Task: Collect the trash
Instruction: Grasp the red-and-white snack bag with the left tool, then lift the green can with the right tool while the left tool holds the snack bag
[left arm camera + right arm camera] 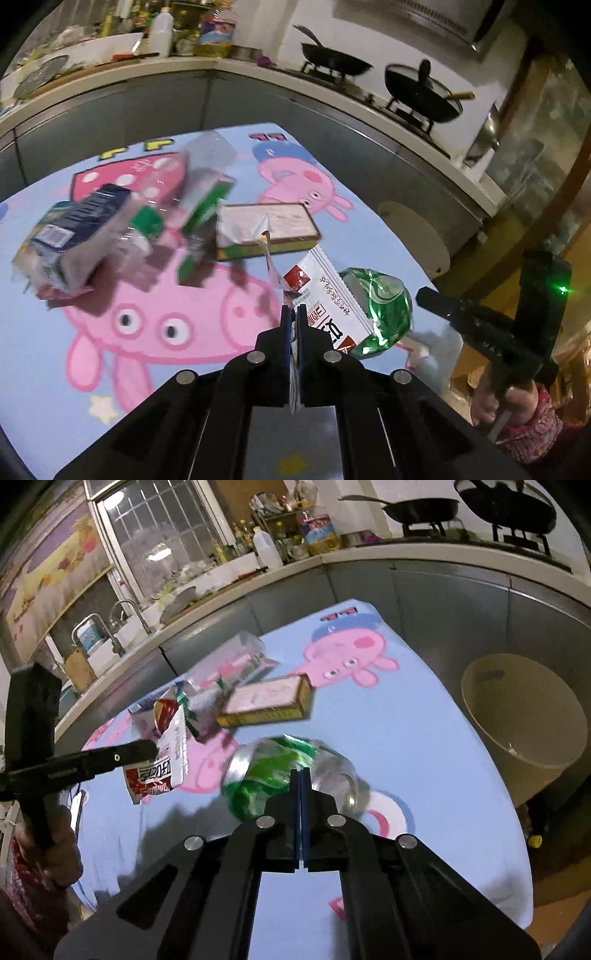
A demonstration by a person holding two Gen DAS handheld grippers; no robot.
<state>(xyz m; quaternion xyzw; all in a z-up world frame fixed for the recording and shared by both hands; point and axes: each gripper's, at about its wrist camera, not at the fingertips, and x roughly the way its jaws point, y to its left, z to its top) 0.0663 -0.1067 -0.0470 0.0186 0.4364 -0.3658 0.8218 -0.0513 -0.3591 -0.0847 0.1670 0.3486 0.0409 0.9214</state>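
The left gripper (294, 314) is pinching a white snack wrapper (325, 291) by its edge, jaws closed on it, at lower centre of its view. The right gripper (300, 780) is clamping the crushed green can (273, 771), which is lying crosswise ahead (long axis left to right). The cream bin (524, 716) is waiting beyond the bench (424, 716) at the right, nearer the right hand.

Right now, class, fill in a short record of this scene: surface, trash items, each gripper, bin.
surface: table with blue cartoon-pig cloth
trash items: crushed green can; white and red wrapper; yellow-edged box; blurred cartons and a clear bottle
left gripper: shut on white and red wrapper
right gripper: shut on crushed green can
bin: beige tub beside the table
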